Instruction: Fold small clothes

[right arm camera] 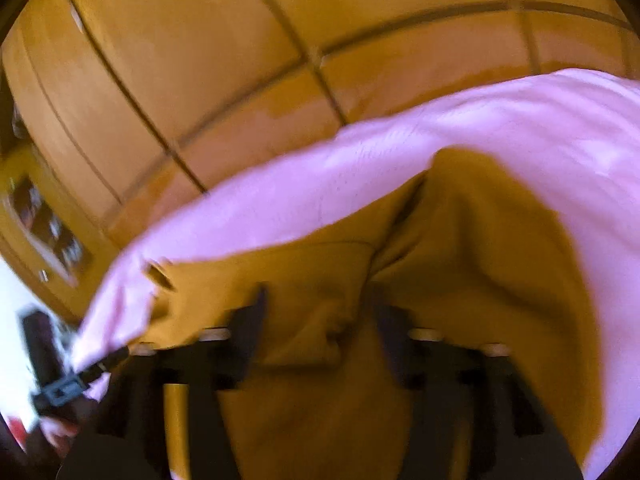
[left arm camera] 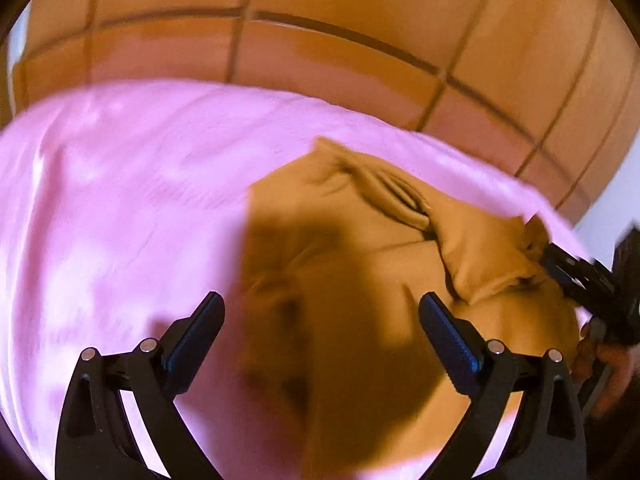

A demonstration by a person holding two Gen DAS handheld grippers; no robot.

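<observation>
A small mustard-yellow garment (left arm camera: pixel 360 280) lies on a pink cloth (left arm camera: pixel 120 200). My left gripper (left arm camera: pixel 320 312) is open and empty, hovering above the garment's left part. In the left wrist view my right gripper (left arm camera: pixel 560 268) sits at the garment's right edge, where the cloth is bunched and lifted. In the blurred right wrist view my right gripper (right arm camera: pixel 320 316) has its fingers (right arm camera: pixel 248 320) apart, with a fold of the garment (right arm camera: pixel 460 240) lying between them; a grip cannot be made out. My left gripper (right arm camera: pixel 72 384) shows at the lower left there.
The pink cloth (right arm camera: pixel 520 128) covers a flat surface whose far edge (left arm camera: pixel 280 92) meets orange tiled flooring (left arm camera: pixel 360 40). A wooden cabinet (right arm camera: pixel 44 216) stands at the far left in the right wrist view.
</observation>
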